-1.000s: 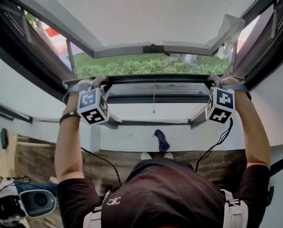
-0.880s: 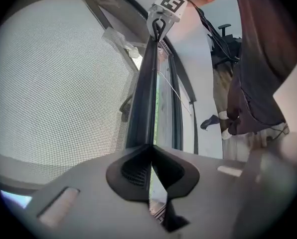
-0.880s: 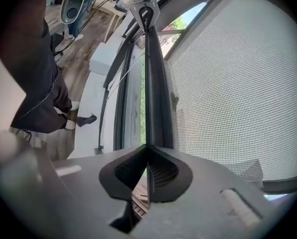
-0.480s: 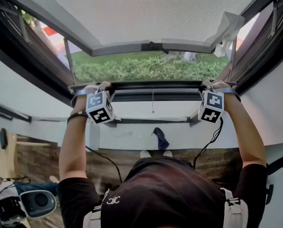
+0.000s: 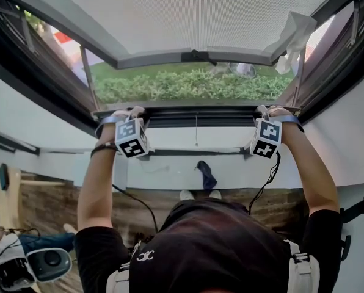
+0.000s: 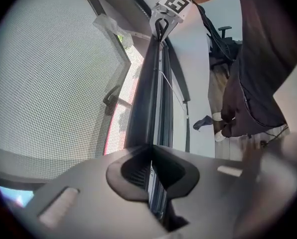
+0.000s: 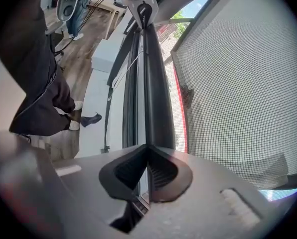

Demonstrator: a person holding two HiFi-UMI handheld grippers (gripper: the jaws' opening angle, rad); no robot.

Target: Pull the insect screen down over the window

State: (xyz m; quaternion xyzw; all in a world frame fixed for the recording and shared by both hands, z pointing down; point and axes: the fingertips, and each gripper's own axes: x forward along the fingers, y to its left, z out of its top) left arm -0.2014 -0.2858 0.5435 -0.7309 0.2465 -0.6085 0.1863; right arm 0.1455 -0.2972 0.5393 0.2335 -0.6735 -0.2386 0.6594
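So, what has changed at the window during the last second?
Both the left gripper and the right gripper have drawn the screen's pull bar downward, so a wider strip of hedge shows above it. Nothing was let go: each gripper stays shut on its end of the bar.

The screen [image 5: 188, 17] runs off the top edge. The bar's [image 5: 200, 108] ends hide behind the left hand [image 5: 118, 115] and right hand [image 5: 277, 110]. Lower left, a device [image 5: 23, 264] is cut off.
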